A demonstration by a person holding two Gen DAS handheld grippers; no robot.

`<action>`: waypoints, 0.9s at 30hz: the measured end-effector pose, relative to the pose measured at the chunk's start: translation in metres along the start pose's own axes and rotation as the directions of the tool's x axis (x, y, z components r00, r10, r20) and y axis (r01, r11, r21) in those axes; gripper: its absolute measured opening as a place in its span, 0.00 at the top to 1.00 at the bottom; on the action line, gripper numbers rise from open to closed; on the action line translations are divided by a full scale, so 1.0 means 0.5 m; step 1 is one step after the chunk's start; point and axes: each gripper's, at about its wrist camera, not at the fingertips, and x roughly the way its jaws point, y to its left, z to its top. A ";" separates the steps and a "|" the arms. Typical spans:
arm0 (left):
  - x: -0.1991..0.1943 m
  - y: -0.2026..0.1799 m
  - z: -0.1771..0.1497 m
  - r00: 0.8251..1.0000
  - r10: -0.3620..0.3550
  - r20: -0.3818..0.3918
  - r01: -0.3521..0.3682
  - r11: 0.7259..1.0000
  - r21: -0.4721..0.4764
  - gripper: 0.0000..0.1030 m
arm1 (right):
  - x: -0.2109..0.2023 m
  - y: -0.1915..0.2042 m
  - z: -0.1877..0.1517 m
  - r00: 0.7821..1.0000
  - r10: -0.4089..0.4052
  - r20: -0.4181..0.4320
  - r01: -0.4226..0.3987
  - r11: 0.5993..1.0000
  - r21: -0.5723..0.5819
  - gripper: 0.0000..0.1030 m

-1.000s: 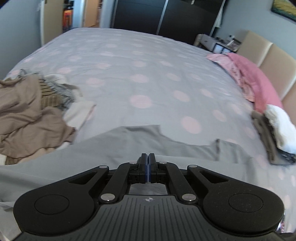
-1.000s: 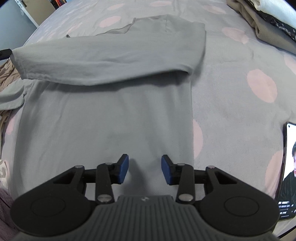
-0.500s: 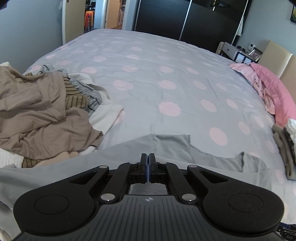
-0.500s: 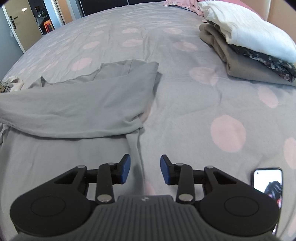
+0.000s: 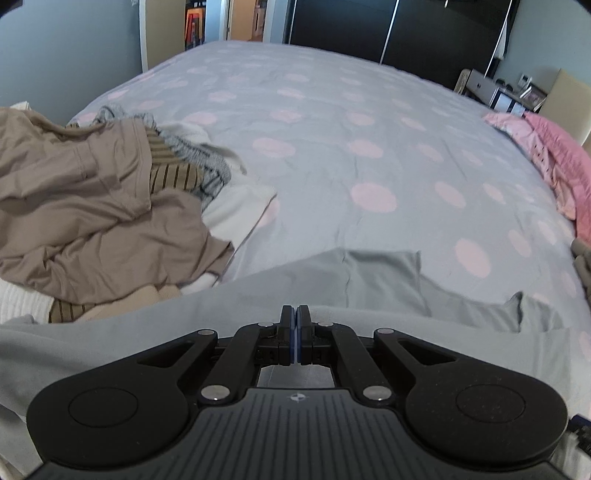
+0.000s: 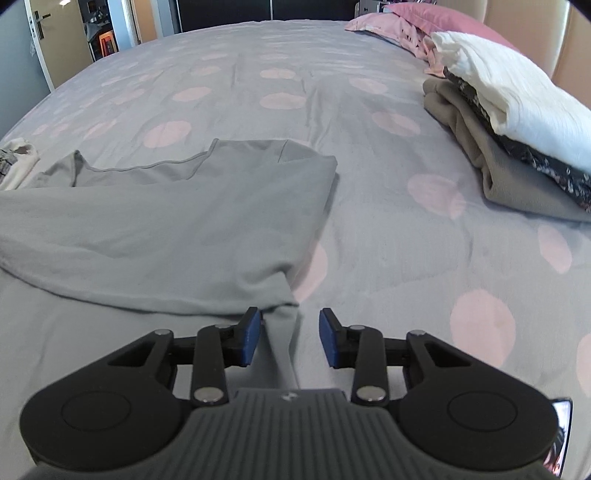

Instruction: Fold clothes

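1. One grey shirt point(image 6: 177, 221) lies spread on the bed point(image 6: 388, 229), which wears a grey cover with pink dots; a sleeve is folded across the shirt's body, and the neckline shows at the shirt's far edge.
2. The right gripper point(image 6: 290, 334) hangs low over the shirt's right side edge with its blue-padded jaws apart; a narrow ridge of the shirt's cloth runs up between the jaws, and neither pad visibly touches it.
3. The left gripper point(image 5: 296, 332) has its jaws pressed together, pads meeting; the shirt point(image 5: 332, 280) lies directly under and ahead of its tip, but whether any cloth is pinched between the pads cannot be told.
4. A heap of unfolded clothes point(image 5: 96, 214), mostly tan with striped and white pieces, lies on the bed to the left of the shirt, touching its edge.
5. A stack of folded clothes point(image 6: 509, 140), white on top of dark patterned and taupe layers, sits on the bed to the right of the shirt, well apart from it; pink bedding point(image 6: 417, 26) lies beyond that stack.
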 end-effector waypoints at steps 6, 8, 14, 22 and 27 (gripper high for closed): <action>0.023 0.000 -0.016 0.999 0.033 -0.026 -0.032 0.999 0.032 1.00 | -0.025 0.015 -0.025 0.976 -0.204 0.070 0.210 0.973 -0.099 1.00; 0.029 -0.002 -0.022 0.998 0.045 -0.034 -0.043 0.998 0.048 1.00 | -0.021 0.003 -0.038 0.962 -0.262 0.071 0.269 0.956 -0.118 1.00; 0.044 -0.006 -0.034 0.996 0.070 -0.051 -0.067 0.996 0.065 1.00 | -0.033 0.015 -0.055 0.985 -0.157 0.067 0.163 0.981 -0.109 0.95; 0.047 -0.005 -0.036 0.996 0.075 -0.052 -0.071 0.995 0.069 1.00 | -0.025 0.033 -0.060 0.990 -0.120 0.070 0.128 0.984 -0.127 0.89; 0.051 -0.001 -0.037 0.996 0.071 -0.060 -0.067 0.996 0.060 1.00 | -0.012 -0.005 -0.053 0.994 -0.094 0.059 0.097 0.994 -0.047 0.89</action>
